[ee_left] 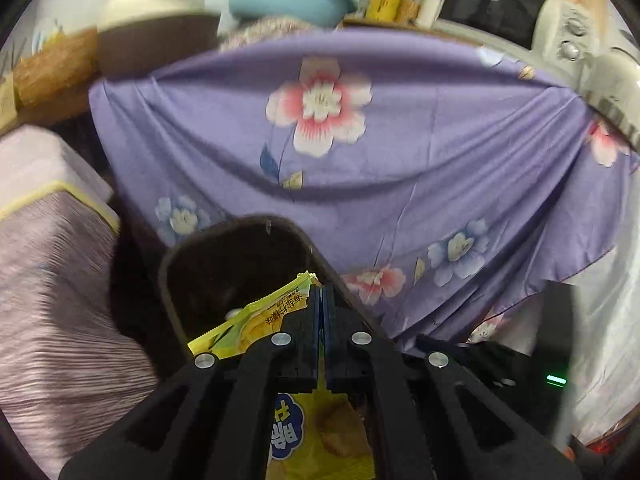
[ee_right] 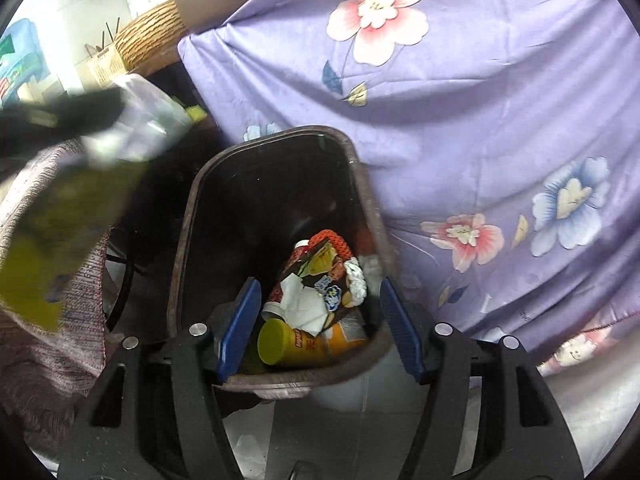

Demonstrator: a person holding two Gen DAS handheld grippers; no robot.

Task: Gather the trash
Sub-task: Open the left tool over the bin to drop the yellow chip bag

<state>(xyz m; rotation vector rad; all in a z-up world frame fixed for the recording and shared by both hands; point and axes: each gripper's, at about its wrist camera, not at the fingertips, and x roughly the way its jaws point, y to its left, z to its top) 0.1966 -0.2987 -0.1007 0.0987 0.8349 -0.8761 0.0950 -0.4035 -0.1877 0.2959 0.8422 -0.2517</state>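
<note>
The bin (ee_right: pixel 280 208) below the right tool (ee_right: pixel 320 320), whose jaws stand wide and empty, already holds cups and wrappers. The left tool (ee_left: pixel 322 300) grips a yellow snack packet (ee_left: pixel 256 320) above the bin's rim, so that drop looks left.

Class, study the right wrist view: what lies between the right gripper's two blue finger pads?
Between the right gripper's blue pads the right wrist view shows the brown bin's inside: a yellow canister, crumpled white paper and an orange wrapper. The jaws grip nothing.

Yellow snack wrapper (ee_left: pixel 256 320) above dark trash bin (ee_right: pixel 192 240); bin (ee_left: pixel 168 280) holding litter
</note>
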